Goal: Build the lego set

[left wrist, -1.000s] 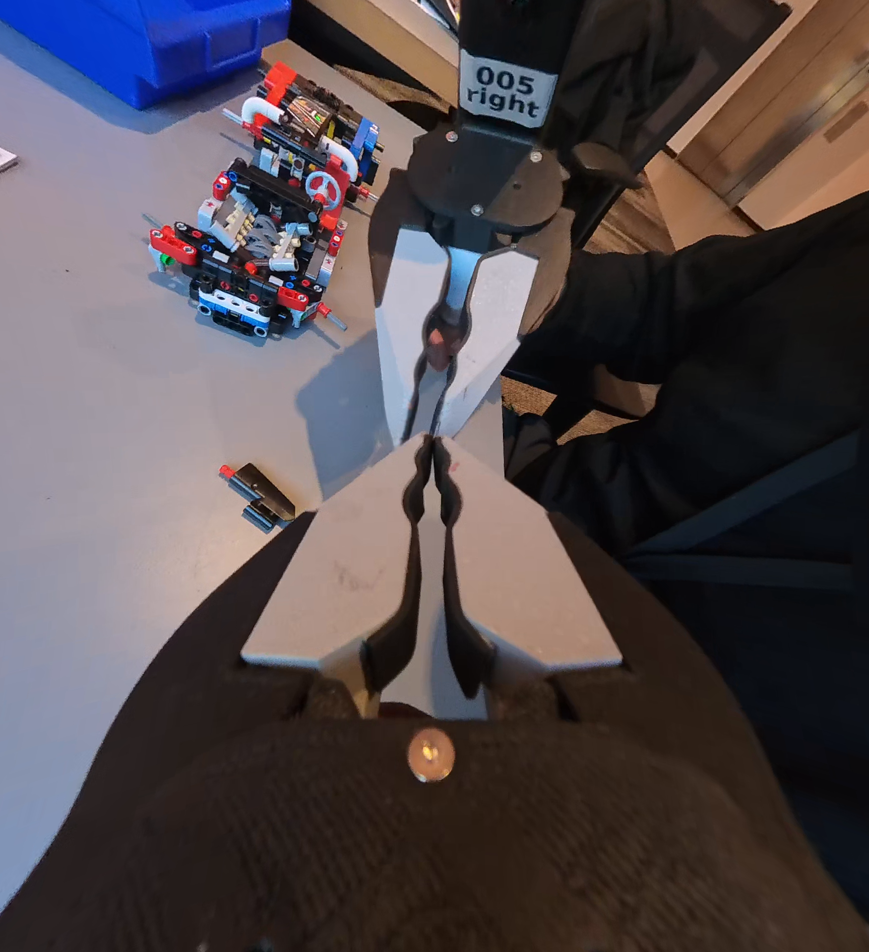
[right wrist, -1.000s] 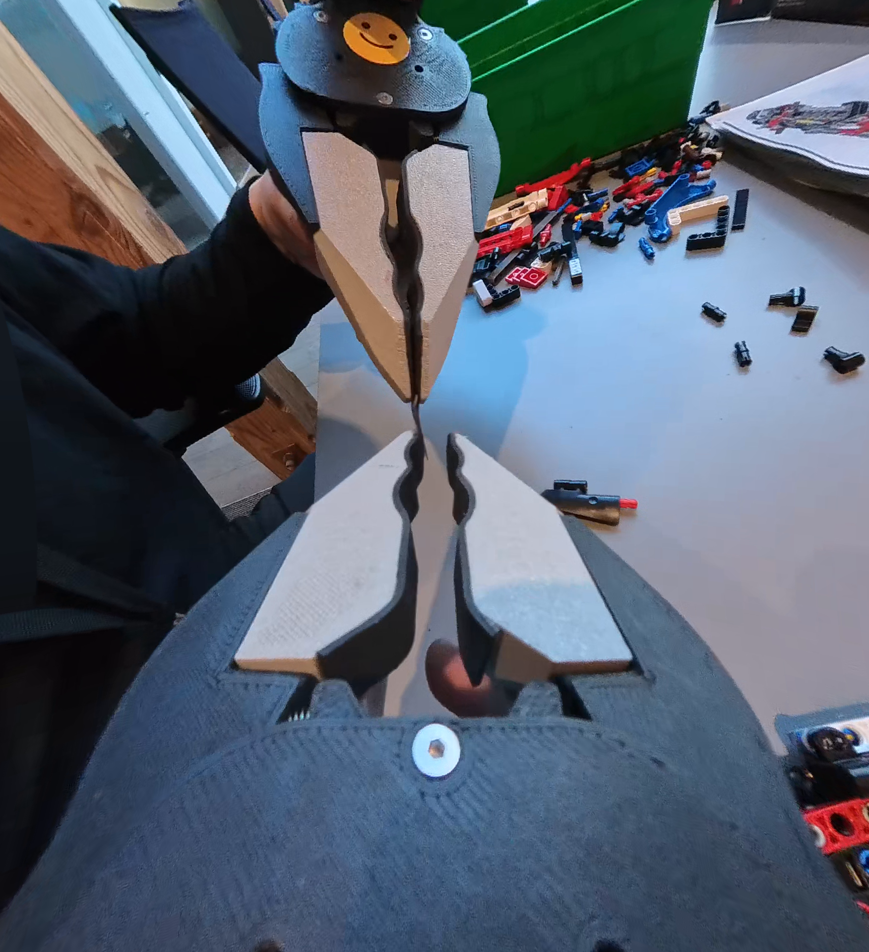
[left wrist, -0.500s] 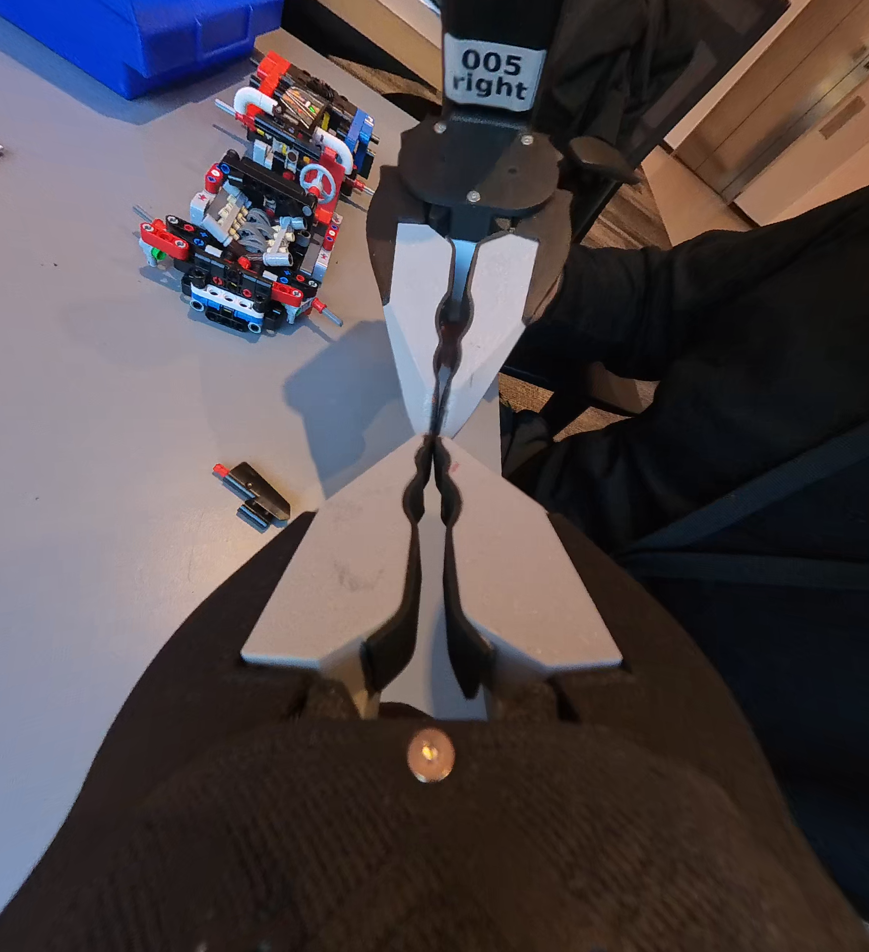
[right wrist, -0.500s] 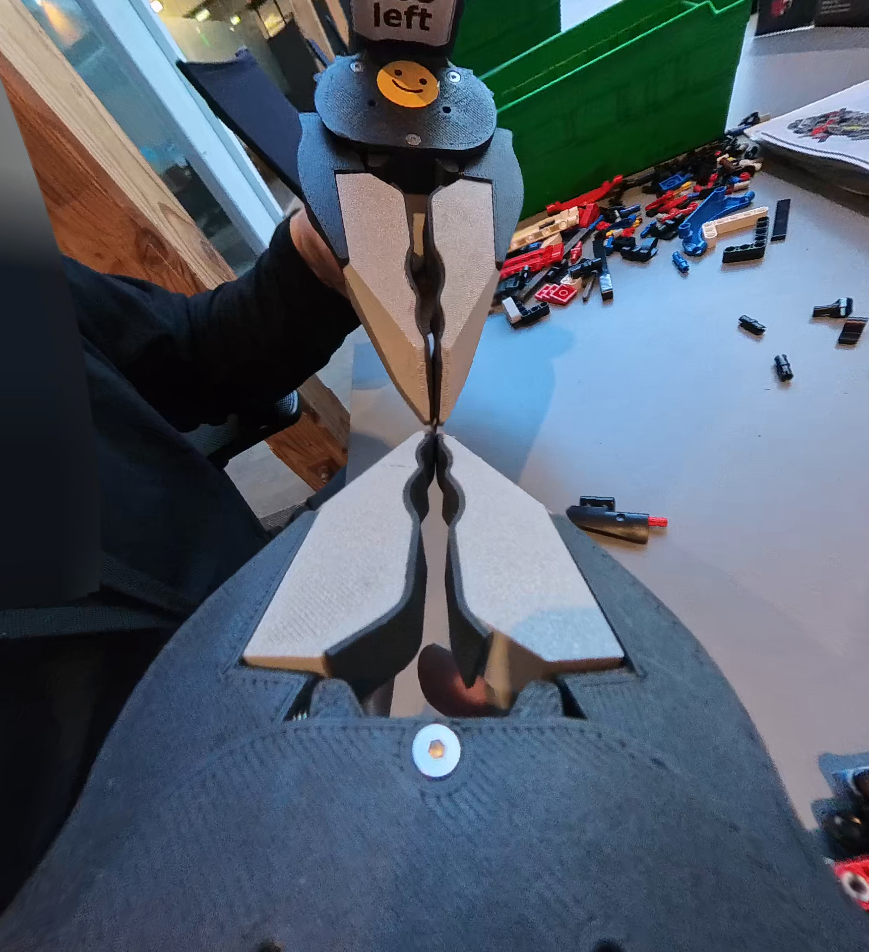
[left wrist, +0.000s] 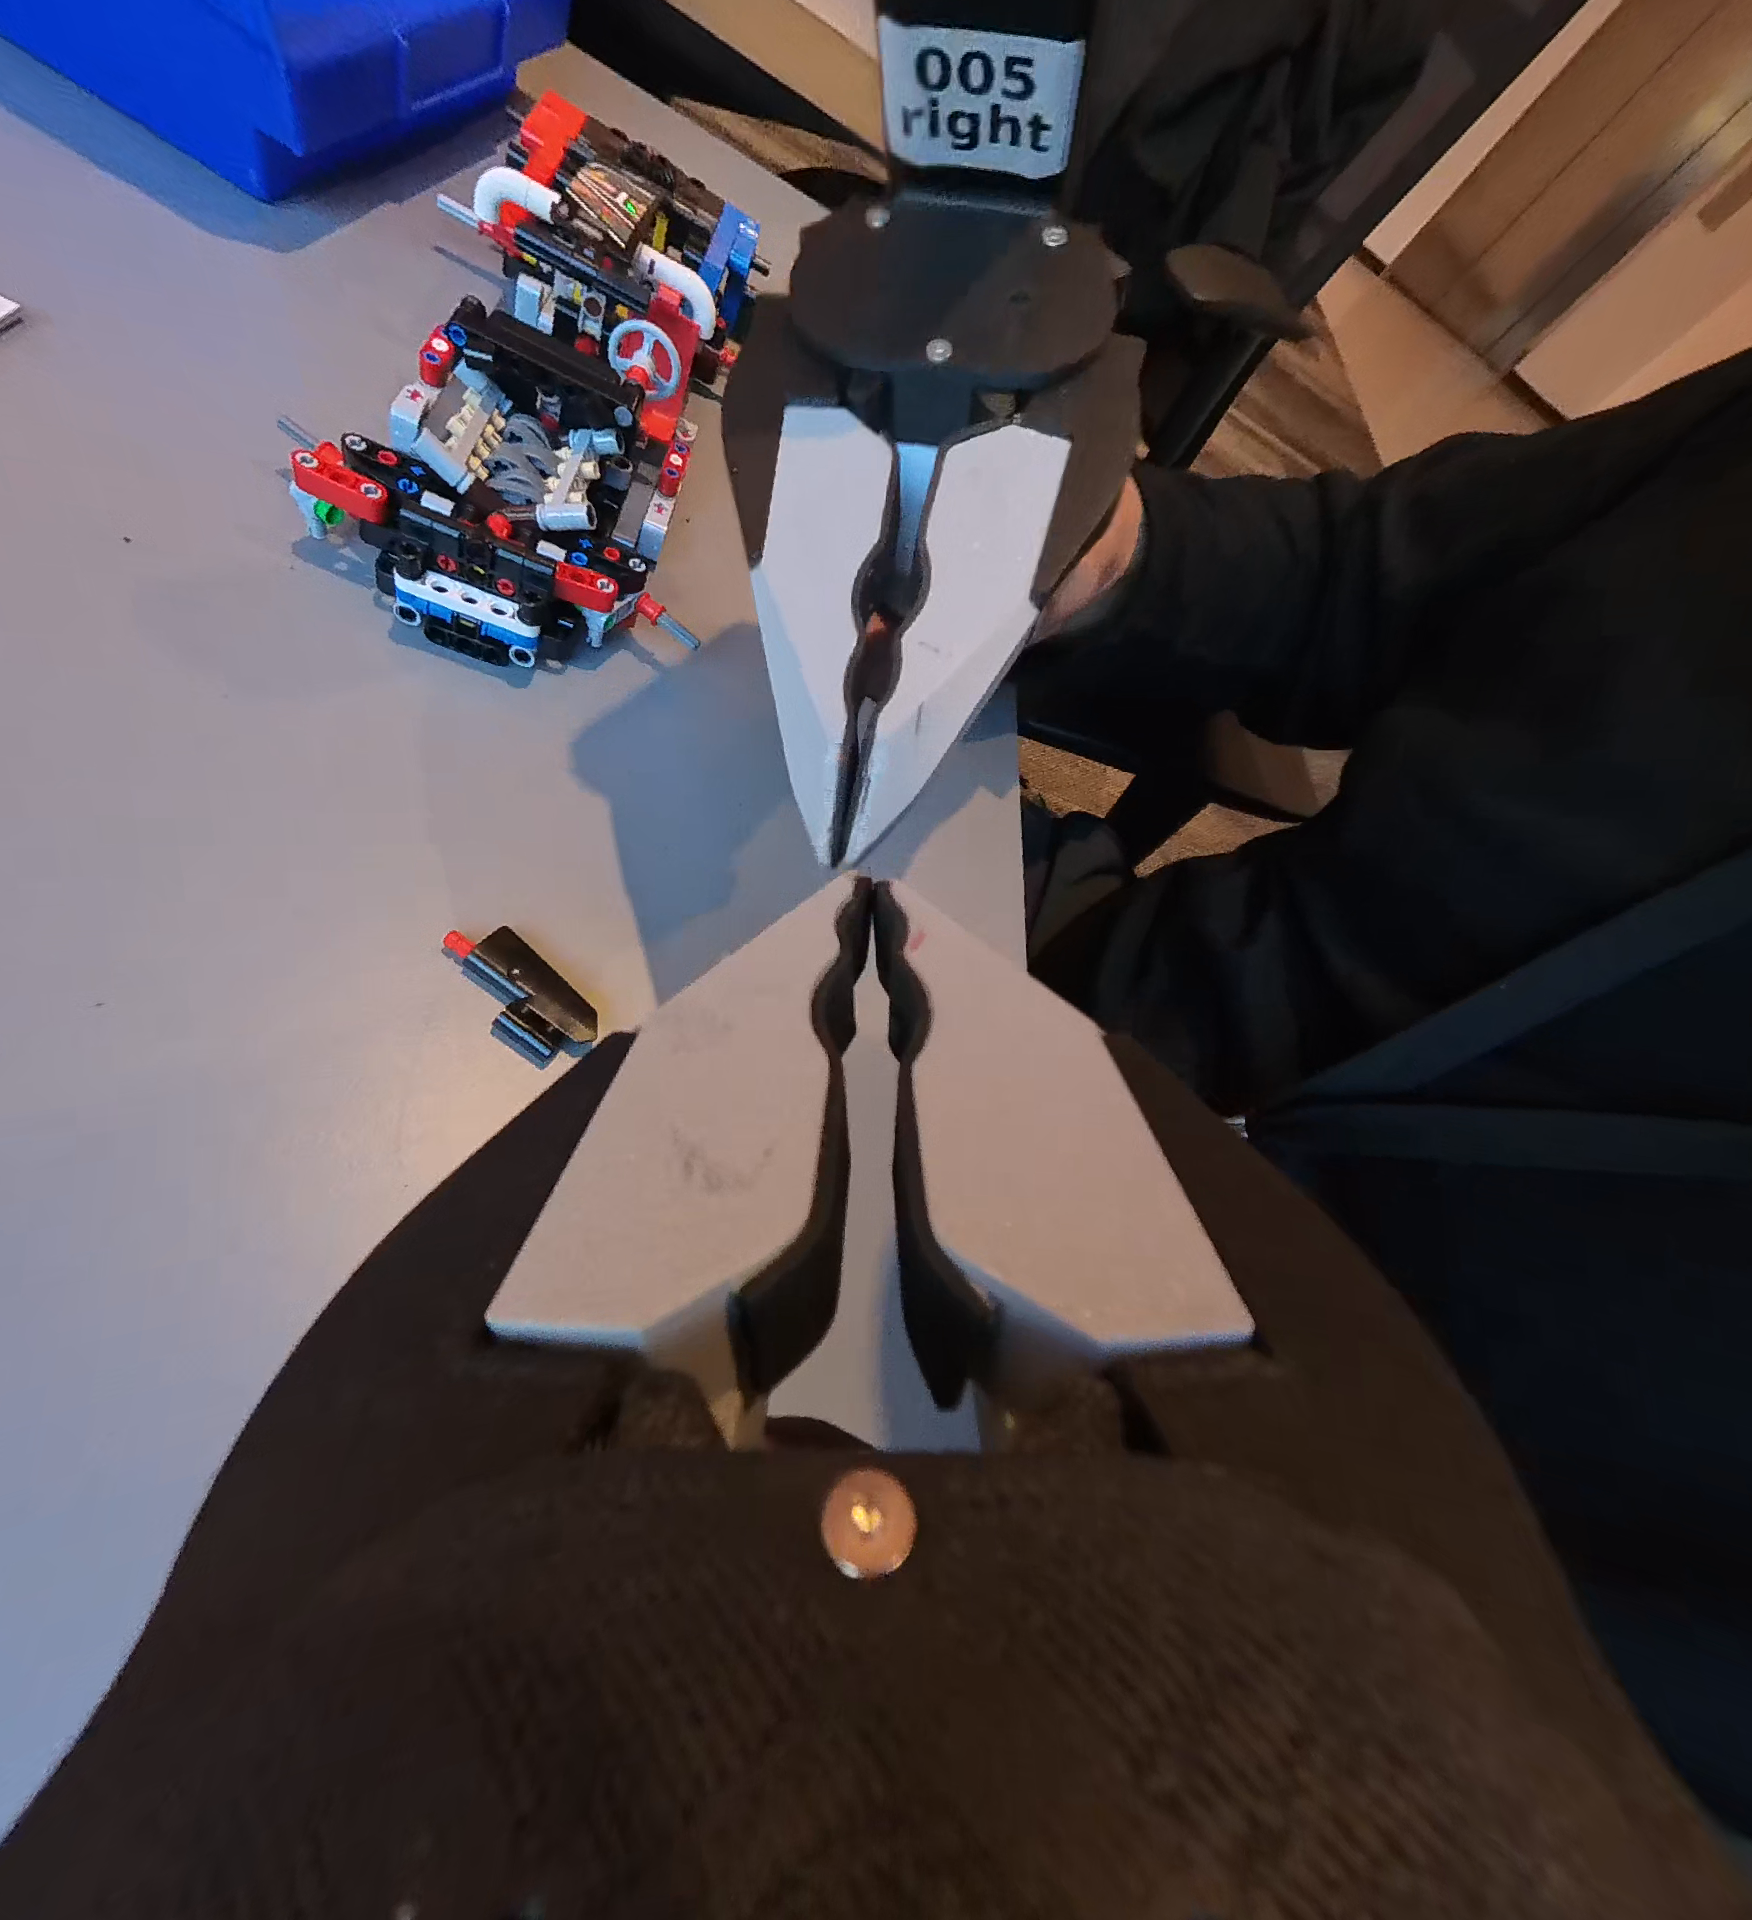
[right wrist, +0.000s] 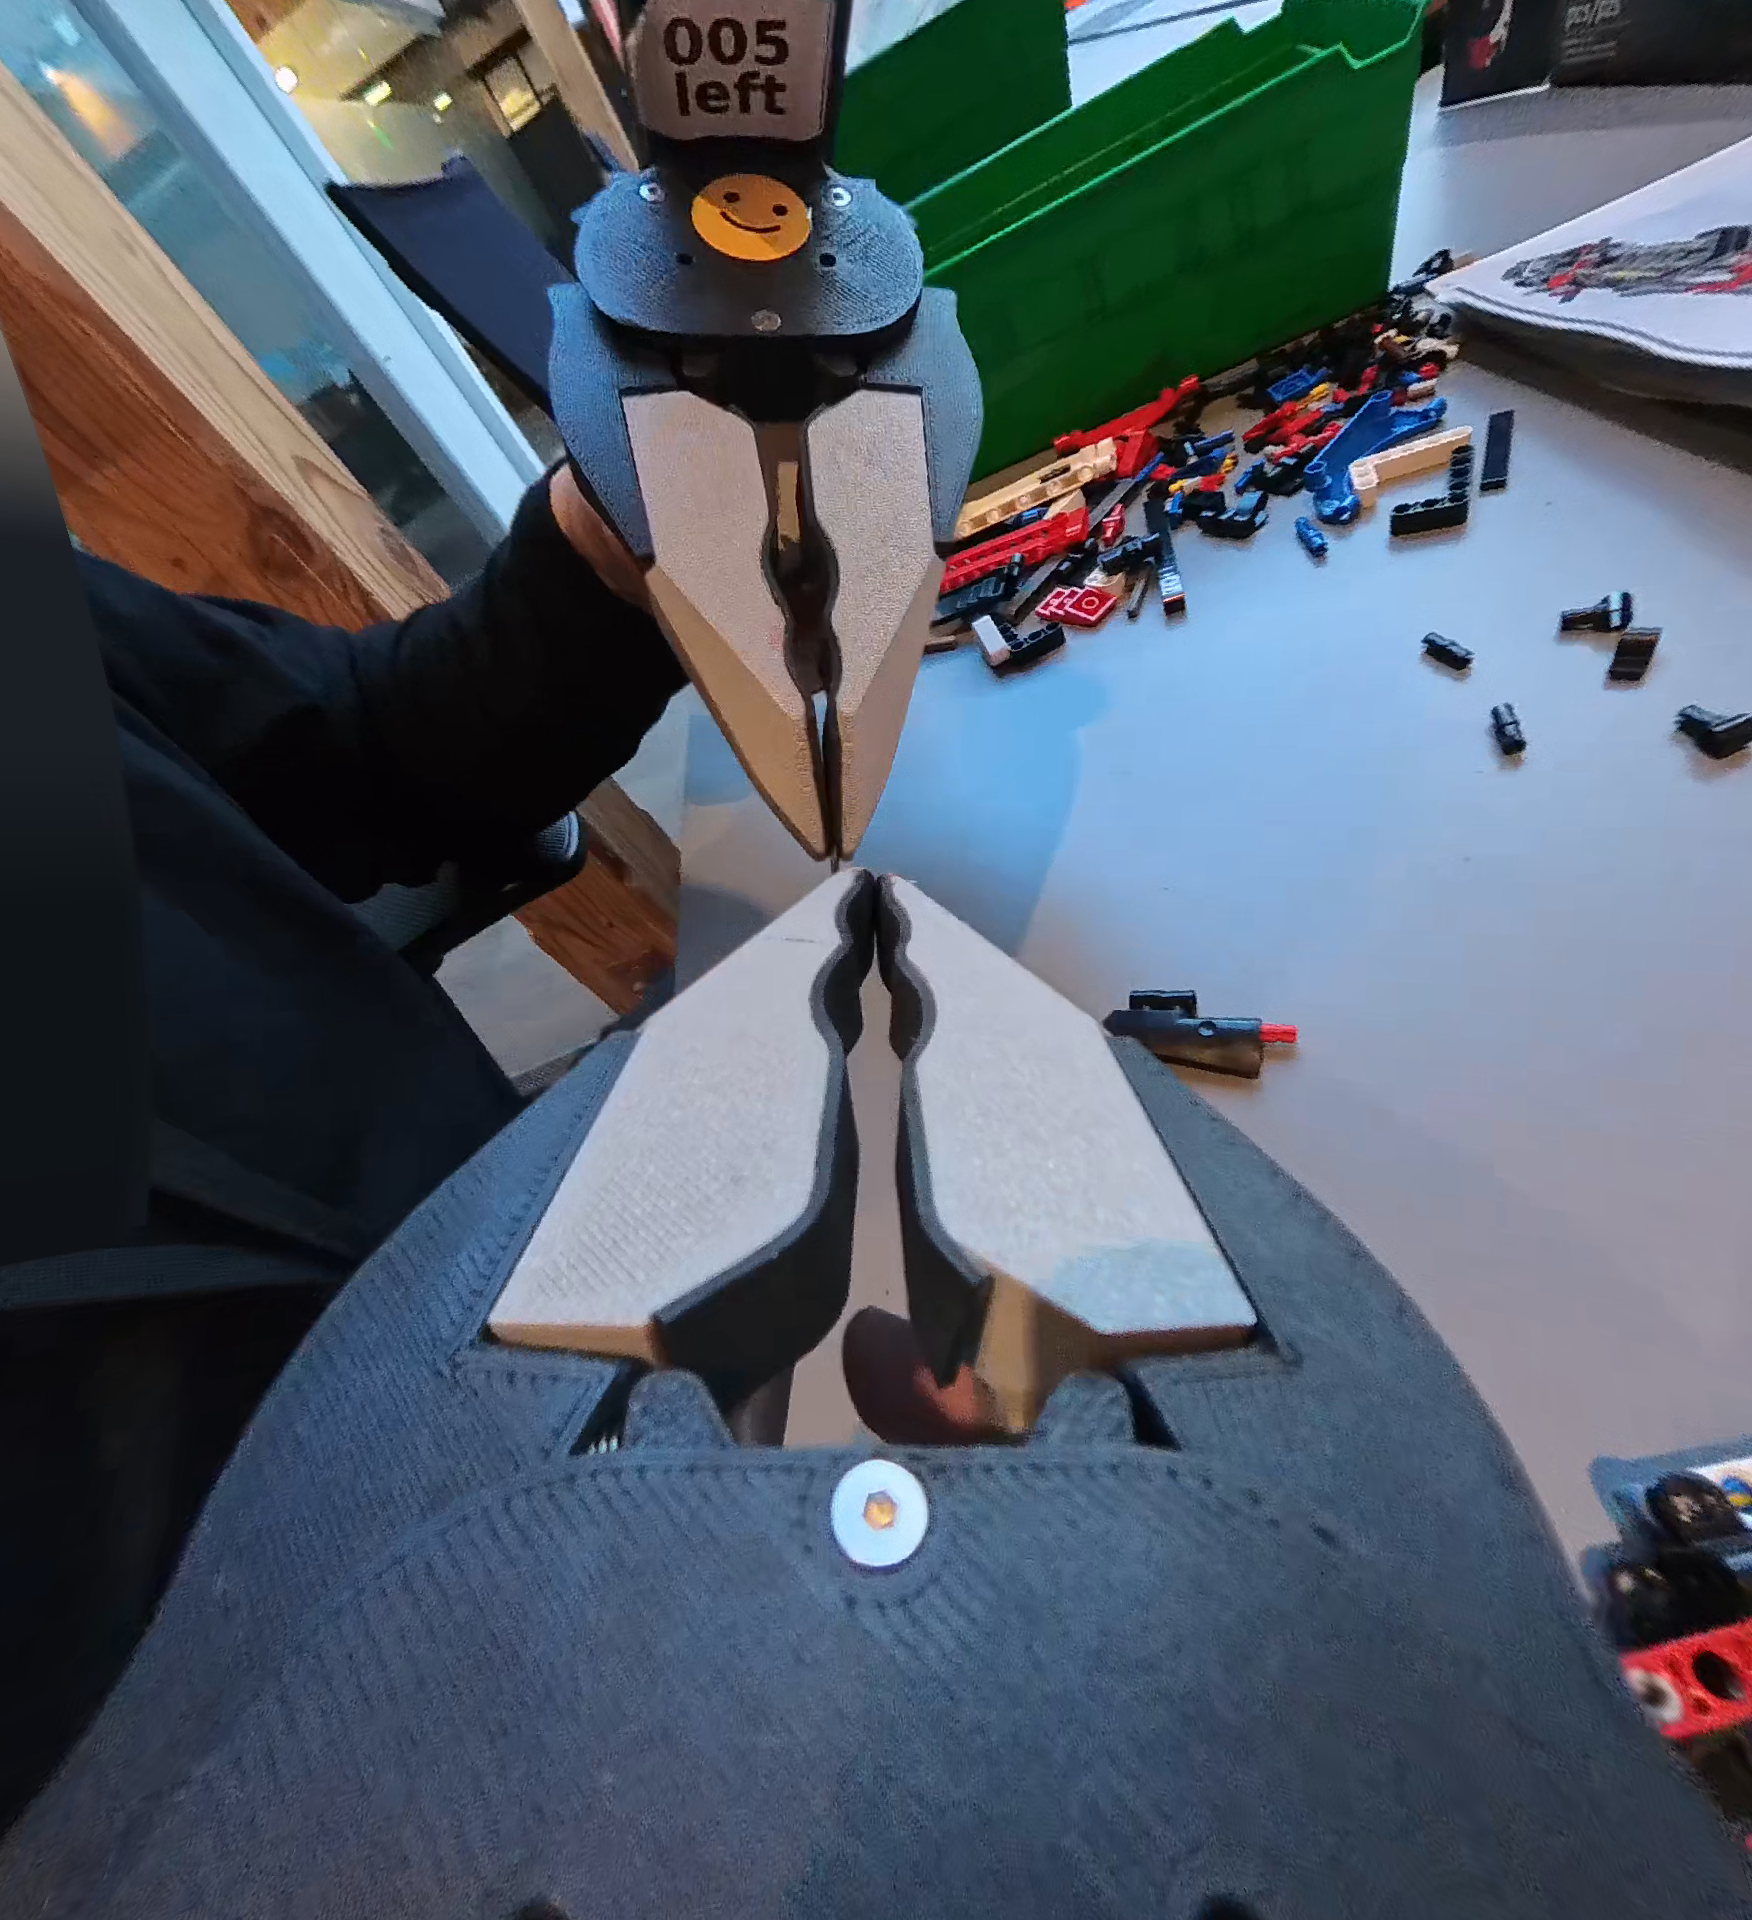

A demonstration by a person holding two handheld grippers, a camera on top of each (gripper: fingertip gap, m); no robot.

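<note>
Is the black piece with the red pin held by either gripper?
No, the black piece lies on the table, apart from both grippers.

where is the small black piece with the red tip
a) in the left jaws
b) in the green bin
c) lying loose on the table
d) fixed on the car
c: the black piece lies alone on the grey table, apart from the car and both grippers.

Smooth grey tabletop point(left wrist: 176, 831) lit by cool daylight, thick wooden post point(right wrist: 155, 416) seen beyond its near edge, glazed partition point(right wrist: 259, 270) set behind the post, tan panelled wall point(left wrist: 1630, 177) and brown carpeted floor point(left wrist: 1298, 405) glimpsed past the opposite edge
</note>
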